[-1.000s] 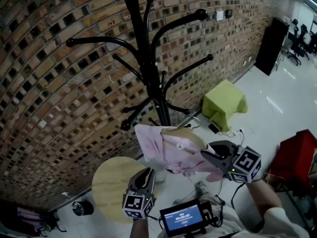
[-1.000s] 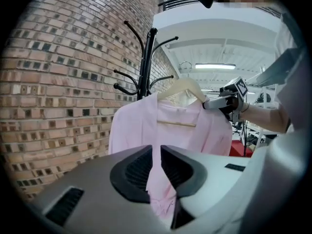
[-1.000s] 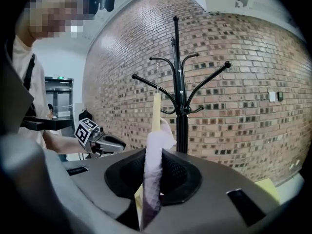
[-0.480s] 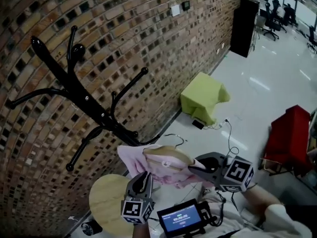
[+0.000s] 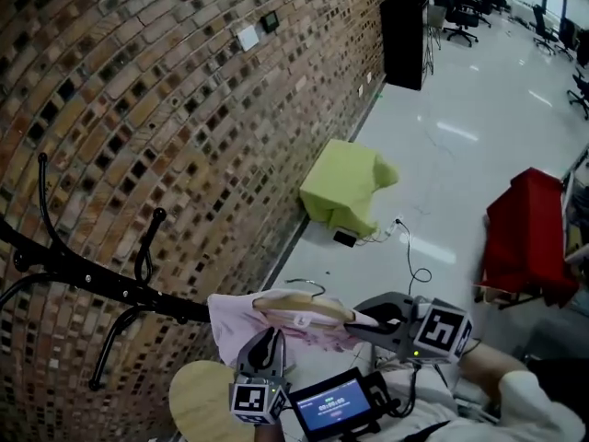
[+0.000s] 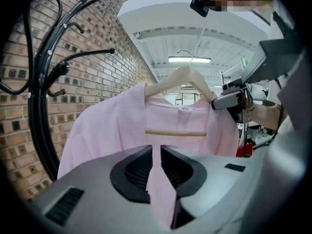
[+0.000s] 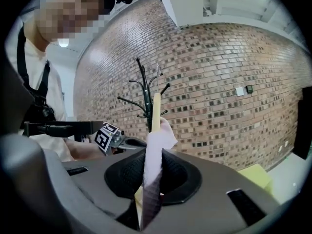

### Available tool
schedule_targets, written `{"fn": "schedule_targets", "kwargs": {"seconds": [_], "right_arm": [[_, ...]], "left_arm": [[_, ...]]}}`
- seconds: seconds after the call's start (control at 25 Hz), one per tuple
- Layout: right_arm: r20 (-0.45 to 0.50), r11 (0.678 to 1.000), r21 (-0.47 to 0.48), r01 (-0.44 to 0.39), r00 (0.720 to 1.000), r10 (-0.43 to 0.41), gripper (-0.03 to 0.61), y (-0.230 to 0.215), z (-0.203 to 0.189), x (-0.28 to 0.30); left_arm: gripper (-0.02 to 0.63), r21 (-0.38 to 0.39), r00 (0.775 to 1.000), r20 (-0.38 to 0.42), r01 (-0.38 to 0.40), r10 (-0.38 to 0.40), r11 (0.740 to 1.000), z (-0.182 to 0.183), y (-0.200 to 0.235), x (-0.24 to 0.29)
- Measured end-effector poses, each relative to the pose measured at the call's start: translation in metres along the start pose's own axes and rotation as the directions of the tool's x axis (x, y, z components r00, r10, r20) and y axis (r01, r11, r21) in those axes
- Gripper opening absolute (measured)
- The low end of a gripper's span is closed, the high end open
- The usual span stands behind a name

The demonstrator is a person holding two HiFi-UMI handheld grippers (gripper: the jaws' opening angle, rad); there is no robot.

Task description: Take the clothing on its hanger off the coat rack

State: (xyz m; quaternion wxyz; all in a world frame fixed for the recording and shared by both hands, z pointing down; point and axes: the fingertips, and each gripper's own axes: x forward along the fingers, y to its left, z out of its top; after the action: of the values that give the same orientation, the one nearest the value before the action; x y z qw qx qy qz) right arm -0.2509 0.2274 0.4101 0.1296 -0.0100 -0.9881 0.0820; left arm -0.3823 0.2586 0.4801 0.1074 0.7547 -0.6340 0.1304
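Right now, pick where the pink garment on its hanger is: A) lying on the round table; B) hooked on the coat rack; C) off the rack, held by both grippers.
C: the pink garment and wooden hanger are clear of the coat rack, left gripper shut on the cloth, right gripper on the hanger end.

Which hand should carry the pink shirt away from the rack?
Right. The right gripper clamps the wooden hanger at its end, which carries the pink shirt; the left gripper only pinches loose cloth.
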Motion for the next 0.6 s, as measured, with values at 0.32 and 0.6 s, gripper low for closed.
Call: {"fn": "schedule_targets", "kwargs": {"seconds": [0.32,0.6], "right_arm": [[0.034,0.995,0.004,0.101,0.994,-0.101,0.044,-0.08,-0.003,-0.091],[0.092,0.972,0.021,0.234,0.968,-0.235,0.044,-0.147,-0.002,-0.176]], "left_arm": [[0.066,0.039,0.996,0.019,0.087,-0.088,0.995,0.037,-0.06,0.11],[0.066,0.067,0.983,0.033,0.178,-0.18,0.982,0.071,-0.117,0.194]]}}
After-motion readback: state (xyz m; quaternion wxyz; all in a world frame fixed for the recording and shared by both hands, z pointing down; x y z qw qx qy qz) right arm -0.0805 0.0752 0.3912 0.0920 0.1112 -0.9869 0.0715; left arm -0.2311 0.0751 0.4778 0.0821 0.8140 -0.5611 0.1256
